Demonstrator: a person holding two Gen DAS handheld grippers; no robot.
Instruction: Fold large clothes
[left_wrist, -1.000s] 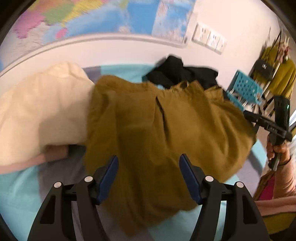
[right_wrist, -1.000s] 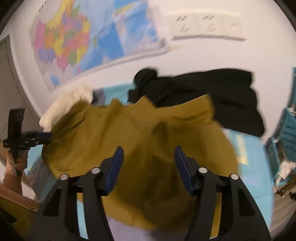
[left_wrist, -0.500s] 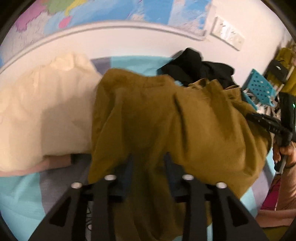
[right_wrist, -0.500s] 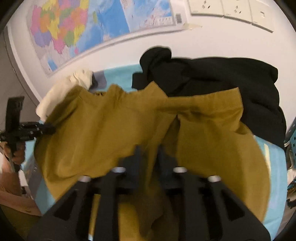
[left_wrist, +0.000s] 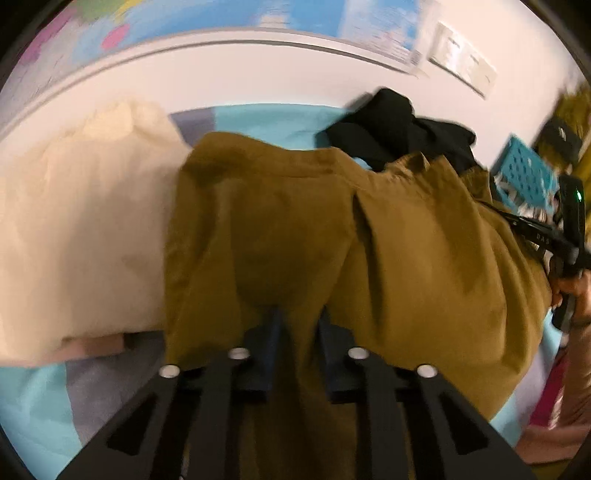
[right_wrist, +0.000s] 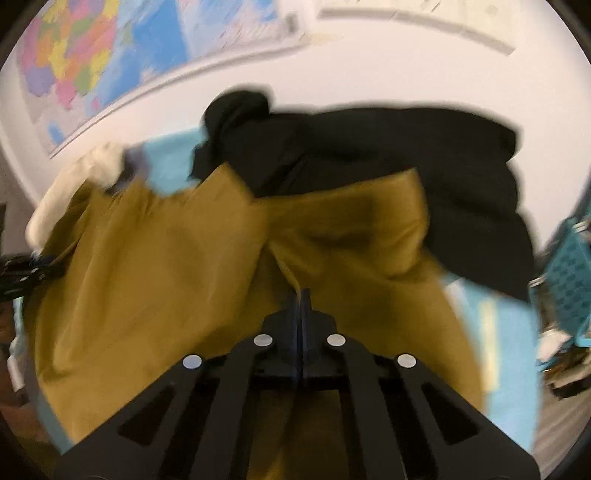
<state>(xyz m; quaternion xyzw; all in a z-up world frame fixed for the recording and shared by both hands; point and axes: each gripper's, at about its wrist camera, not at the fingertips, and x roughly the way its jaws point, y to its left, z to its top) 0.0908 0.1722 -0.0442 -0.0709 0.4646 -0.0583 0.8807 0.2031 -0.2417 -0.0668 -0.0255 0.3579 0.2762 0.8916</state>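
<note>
Closing both grippers (left_wrist: 298, 325) on garment (left_wrist: 424, 258)

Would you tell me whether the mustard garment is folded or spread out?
Spread out: the mustard garment drapes wide over the bed, no neat fold visible.

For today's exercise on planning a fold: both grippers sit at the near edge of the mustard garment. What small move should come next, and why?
Probably lift the near edge a little and carry it toward the far edge. The left gripper has just been closing, with a fold of the mustard garment between its fingers; the right gripper is shut on the cloth. The garment lies spread, partly over the black clothing.
</note>
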